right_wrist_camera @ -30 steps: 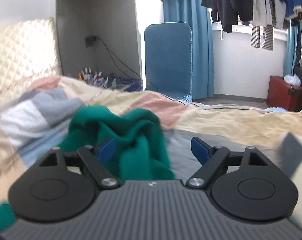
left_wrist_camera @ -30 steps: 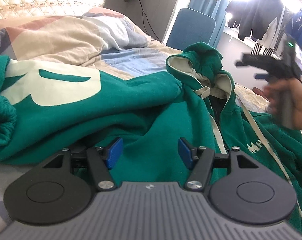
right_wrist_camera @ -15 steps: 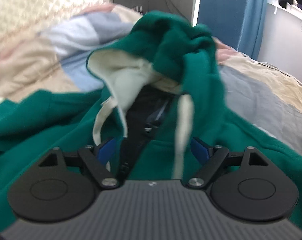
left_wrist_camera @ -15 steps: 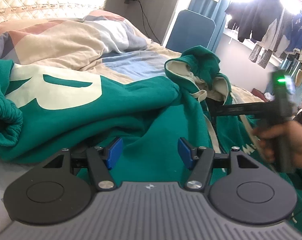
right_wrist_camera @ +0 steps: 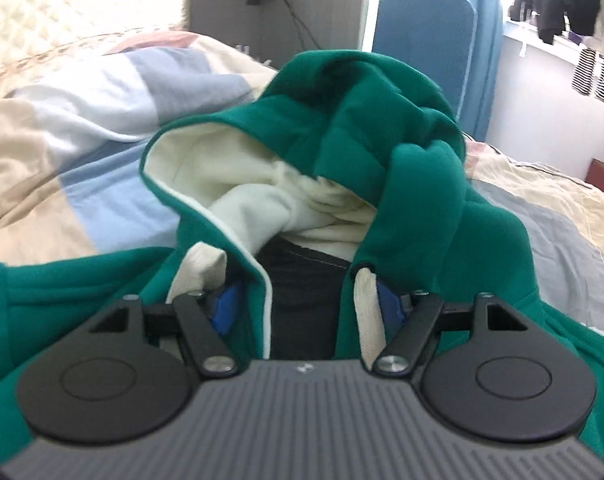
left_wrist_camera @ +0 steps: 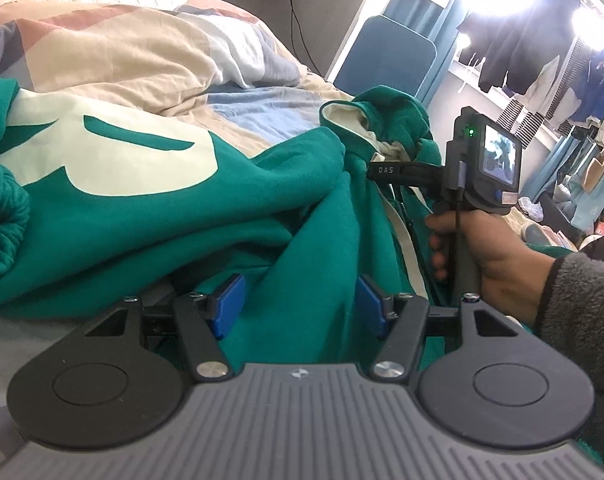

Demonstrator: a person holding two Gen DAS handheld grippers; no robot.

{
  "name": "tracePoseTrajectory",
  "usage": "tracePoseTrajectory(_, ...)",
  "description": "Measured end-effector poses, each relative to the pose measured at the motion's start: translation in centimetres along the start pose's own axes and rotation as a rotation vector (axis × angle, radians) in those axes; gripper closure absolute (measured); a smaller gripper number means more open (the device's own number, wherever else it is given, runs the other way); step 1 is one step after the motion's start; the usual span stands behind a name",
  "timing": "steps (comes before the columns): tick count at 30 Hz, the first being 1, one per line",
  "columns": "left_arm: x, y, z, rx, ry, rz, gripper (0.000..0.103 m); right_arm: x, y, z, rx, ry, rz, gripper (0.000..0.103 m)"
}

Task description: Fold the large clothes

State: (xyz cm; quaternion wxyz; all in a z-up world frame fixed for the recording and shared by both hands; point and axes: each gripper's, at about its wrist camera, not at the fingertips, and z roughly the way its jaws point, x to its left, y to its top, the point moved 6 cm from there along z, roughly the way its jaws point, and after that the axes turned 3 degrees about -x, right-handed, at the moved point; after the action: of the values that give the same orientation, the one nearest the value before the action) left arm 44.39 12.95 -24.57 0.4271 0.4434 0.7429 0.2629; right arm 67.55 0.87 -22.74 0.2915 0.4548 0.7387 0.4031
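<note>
Moved: right gripper (right_wrist_camera: pixel 306 312) came down to the hoodie (right_wrist_camera: pixel 414 200) neck, jaws closing, still apart.
Left gripper (left_wrist_camera: pixel 300 306): jaws apart over hoodie.

Green hoodie (right_wrist_camera: pixel 414 184) of soft matt fleece (cream lining); quilt (left_wrist_camera: pixel 150 48) smooth cotton-like cloth

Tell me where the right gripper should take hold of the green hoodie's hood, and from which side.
Grip the neck opening, where the hood meets the collar and the two cream drawstrings hang. Come in from the front, low. The hood stands bunched and floppy above, so its top likely gives no firm edge. The right gripper already straddles that opening, its jaws just having been closing, with fabric between them.
</note>
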Motion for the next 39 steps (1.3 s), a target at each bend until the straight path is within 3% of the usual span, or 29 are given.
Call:
tracePoseTrajectory(5, 0.0, 0.1, 0.0, 0.004, -0.005, -0.001, 0.037, -1.0, -0.1, -1.4, 0.004, 0.008, 0.055, 0.033)
tracePoseTrajectory(15, 0.0, 0.8, -1.7, 0.006, 0.028, 0.023, 0.037, -4.0, -0.5, -12.6, -0.011, 0.062, 0.080, 0.033)
tracePoseTrajectory(24, -0.9, 1.8, -2.5, 0.020, 0.075, 0.202, 0.037, -12.3, -2.6, -19.4, -0.025, -0.044, 0.091, 0.032)
tracePoseTrajectory(25, -1.1, 2.0, -2.2, 0.021, 0.072, 0.223, 0.037, -13.1, -2.7, -19.5, -0.020, -0.044, 0.099, 0.032)
tracePoseTrajectory(27, -2.0, 2.6, -1.5, 0.003, 0.079, 0.277, 0.037, -14.3, -3.0, -19.3, -0.007, -0.032, 0.110, 0.021)
tracePoseTrajectory(33, -3.8, 5.8, 2.6, -0.046, 0.140, 0.452, 0.036, -15.8, -3.7, -16.7, 0.019, -0.037, 0.077, 0.020)
tracePoseTrajectory(37, -4.5, 6.5, 7.5, 0.029, 0.096, 0.523, 0.036, -15.0, -4.1, -13.6, 0.044, -0.017, 0.016, 0.020)
tracePoseTrajectory(39, -4.1, 6.6, 9.7, 0.052, 0.177, 0.537, 0.036, -14.2, -4.6, -12.0, 0.078, 0.011, -0.005, 0.021)
